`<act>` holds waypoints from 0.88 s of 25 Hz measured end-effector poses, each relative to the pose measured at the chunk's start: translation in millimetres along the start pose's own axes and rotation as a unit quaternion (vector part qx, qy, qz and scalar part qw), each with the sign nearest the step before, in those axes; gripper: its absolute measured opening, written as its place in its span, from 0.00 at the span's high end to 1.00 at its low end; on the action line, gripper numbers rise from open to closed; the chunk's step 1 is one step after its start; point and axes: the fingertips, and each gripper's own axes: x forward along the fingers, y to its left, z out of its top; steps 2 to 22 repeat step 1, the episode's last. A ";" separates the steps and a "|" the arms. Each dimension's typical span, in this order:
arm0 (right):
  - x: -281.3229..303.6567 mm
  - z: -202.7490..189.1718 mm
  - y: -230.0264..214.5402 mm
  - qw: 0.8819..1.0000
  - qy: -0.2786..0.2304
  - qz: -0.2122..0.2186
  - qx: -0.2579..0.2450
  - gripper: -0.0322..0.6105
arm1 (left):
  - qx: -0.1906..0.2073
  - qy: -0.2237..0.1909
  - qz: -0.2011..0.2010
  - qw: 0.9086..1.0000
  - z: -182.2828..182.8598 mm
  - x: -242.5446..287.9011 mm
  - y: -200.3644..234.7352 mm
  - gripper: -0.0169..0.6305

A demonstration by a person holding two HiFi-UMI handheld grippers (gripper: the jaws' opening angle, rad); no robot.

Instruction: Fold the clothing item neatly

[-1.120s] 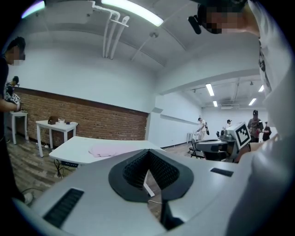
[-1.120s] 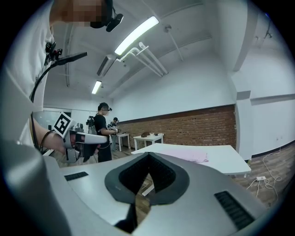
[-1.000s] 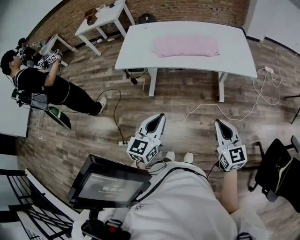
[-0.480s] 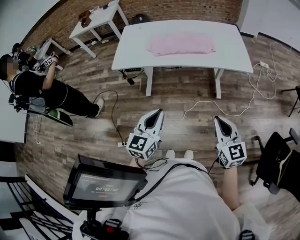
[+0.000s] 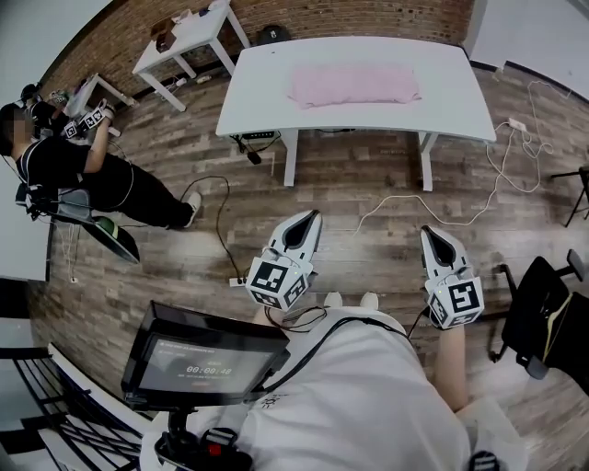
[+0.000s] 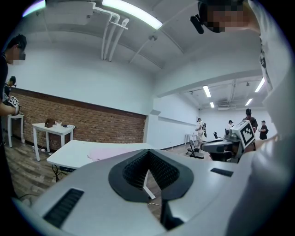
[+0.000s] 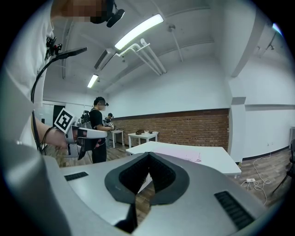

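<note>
**Item 1. Clothing item** point(image 5: 354, 85): pink cloth, lying flat as one long strip. It rests about the middle of the surface point(image 5: 267, 101), its long side running along the near and far edges, clear of all four edges and all corners. Nothing touches it. It also shows as a pale pink patch in the left gripper view point(image 6: 110, 151) and the right gripper view point(image 7: 177, 152).

**Item 2. Surface:** white rectangular top on white legs, standing on a wood-plank floor point(image 5: 368, 253) before a brick wall point(image 5: 368, 17).

**Item 3. Left hand-held gripper** point(image 5: 311, 217): clenched, with its ribbed black pads point(image 6: 159, 168) meeting at the tip and nothing between them. It is held over the floor, well apart from the near edge of the surface and pointing toward it.

**Item 4. Right hand-held gripper** point(image 5: 430, 235): clenched likewise, pads together and empty. It is level with the left one and well apart from it, also short of the near edge.

**Item 5. Surroundings:**
- A white cable point(image 5: 396, 207) trails across the floor below the near edge.
- A small white table point(image 5: 189, 37) stands off the far left corner.
- A seated person in black point(image 5: 92, 175) is at far left.
- A black chair point(image 5: 543, 322) is at right.
- A dark screen point(image 5: 202, 363) sits in front of the wearer.
</note>
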 end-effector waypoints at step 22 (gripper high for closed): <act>-0.1 0.1 -0.6 1.000 0.000 0.000 -0.001 0.95 | 0.000 0.000 0.000 1.000 0.0 0.5 -0.4 0.97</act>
